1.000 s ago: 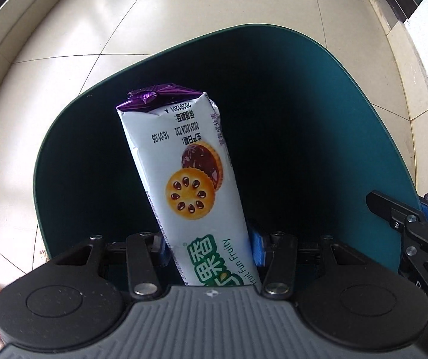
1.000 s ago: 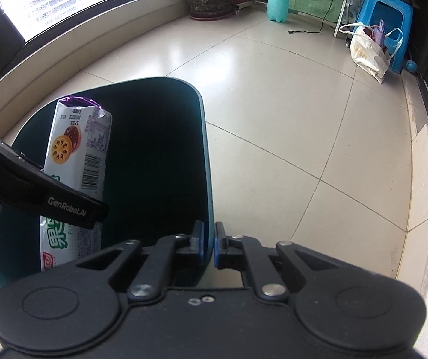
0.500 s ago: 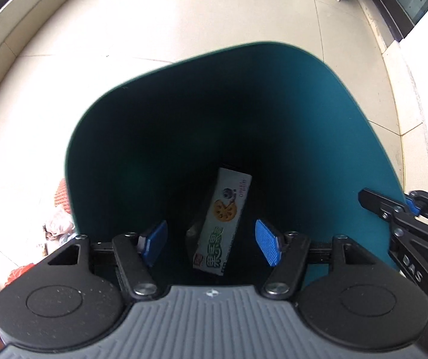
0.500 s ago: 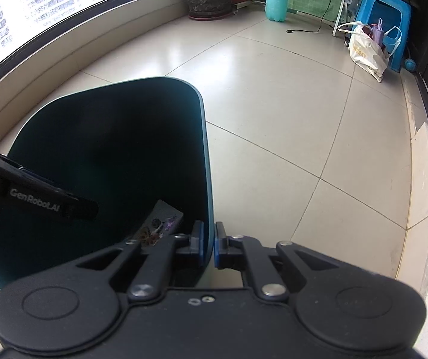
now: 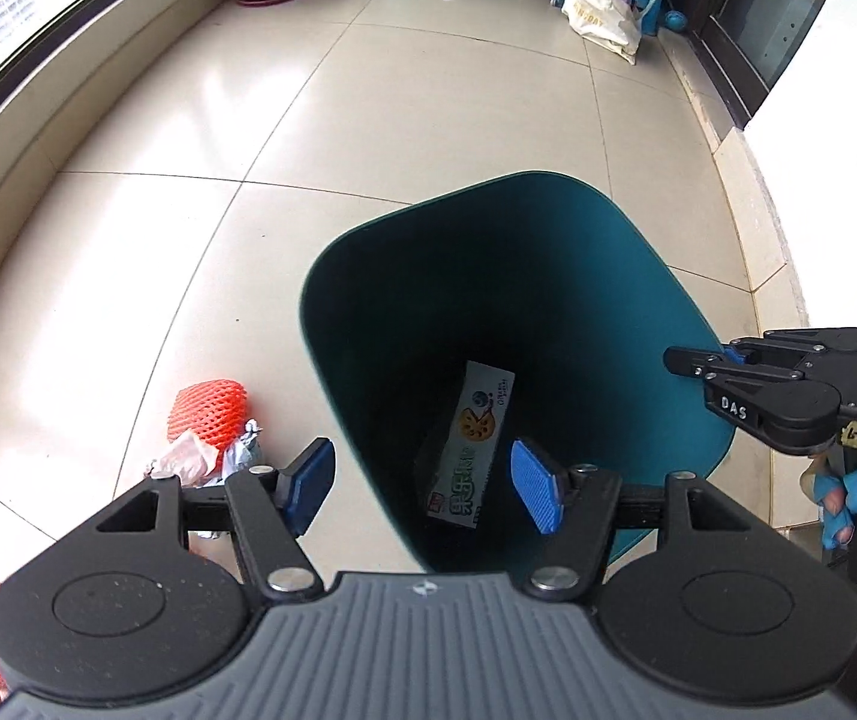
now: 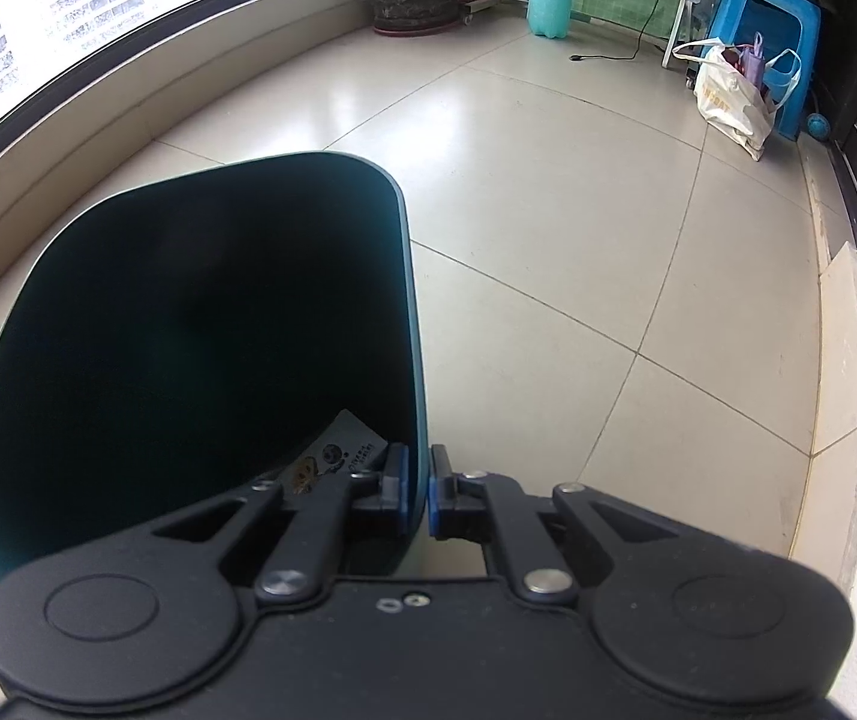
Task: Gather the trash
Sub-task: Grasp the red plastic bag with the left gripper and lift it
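Teal bin (image 5: 638,324) now holds the biscuit packet (image 5: 471,444), just released; left gripper (image 5: 422,483) gapes empty, right gripper (image 6: 418,492) clamps the rim; floor litter (image 5: 206,438) remains.

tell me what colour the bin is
Dark teal bin, clearest in the left wrist view.

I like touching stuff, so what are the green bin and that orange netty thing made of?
The bin looks like smooth teal plastic: thin, even walls with a soft sheen. The orange net seems to be squishy foam mesh, judging by its puffy open weave, though I can't be sure.
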A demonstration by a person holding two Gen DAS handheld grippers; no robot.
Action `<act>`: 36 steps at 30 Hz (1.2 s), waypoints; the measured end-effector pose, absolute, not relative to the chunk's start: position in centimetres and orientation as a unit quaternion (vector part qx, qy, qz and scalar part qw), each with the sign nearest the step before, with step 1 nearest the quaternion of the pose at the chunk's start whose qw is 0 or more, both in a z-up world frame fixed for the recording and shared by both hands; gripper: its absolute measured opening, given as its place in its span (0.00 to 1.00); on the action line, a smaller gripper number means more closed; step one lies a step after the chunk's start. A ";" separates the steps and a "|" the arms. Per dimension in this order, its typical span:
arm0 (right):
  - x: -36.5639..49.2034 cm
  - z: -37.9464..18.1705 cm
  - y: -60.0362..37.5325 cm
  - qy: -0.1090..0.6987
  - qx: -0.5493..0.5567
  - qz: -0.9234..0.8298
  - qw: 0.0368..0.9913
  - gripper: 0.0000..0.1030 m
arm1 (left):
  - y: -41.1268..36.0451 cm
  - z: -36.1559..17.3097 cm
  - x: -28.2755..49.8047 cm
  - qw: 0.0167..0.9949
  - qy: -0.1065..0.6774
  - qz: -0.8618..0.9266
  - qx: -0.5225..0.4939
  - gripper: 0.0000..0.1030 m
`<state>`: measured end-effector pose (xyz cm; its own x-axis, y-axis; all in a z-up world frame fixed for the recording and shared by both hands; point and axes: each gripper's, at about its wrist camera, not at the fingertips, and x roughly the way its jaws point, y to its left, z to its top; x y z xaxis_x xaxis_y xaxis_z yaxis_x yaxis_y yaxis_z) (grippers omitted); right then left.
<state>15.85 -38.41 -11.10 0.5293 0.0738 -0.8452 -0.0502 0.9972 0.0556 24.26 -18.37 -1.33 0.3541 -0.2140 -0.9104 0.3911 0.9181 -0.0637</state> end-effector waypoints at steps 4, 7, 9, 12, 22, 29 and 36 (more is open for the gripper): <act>15.9 -11.1 -38.3 0.484 0.013 0.034 0.874 0.05 | -15.5 -2.2 24.2 0.822 0.540 -0.164 0.075 0.62; 16.0 -11.2 -38.3 0.485 0.015 0.032 0.874 0.05 | -13.3 -2.9 24.0 0.825 0.542 -0.149 0.069 0.62; 16.0 -11.2 -38.3 0.486 0.016 0.031 0.873 0.05 | -11.9 -3.7 24.1 0.824 0.546 -0.139 0.064 0.62; 16.0 -11.2 -38.3 0.486 0.015 0.031 0.873 0.05 | -8.9 -5.0 24.2 0.820 0.557 -0.118 0.050 0.62; 16.1 -11.2 -38.0 0.489 0.011 0.029 0.872 0.05 | 0.5 -11.2 26.1 0.801 0.598 -0.040 -0.001 0.64; 16.2 -11.3 -37.9 0.490 0.012 0.027 0.871 0.05 | 4.8 -17.8 28.2 0.770 0.637 0.005 -0.025 0.64; 16.1 -11.4 -37.6 0.492 0.001 0.028 0.870 0.06 | 6.4 -24.0 29.2 0.736 0.674 0.025 -0.059 0.64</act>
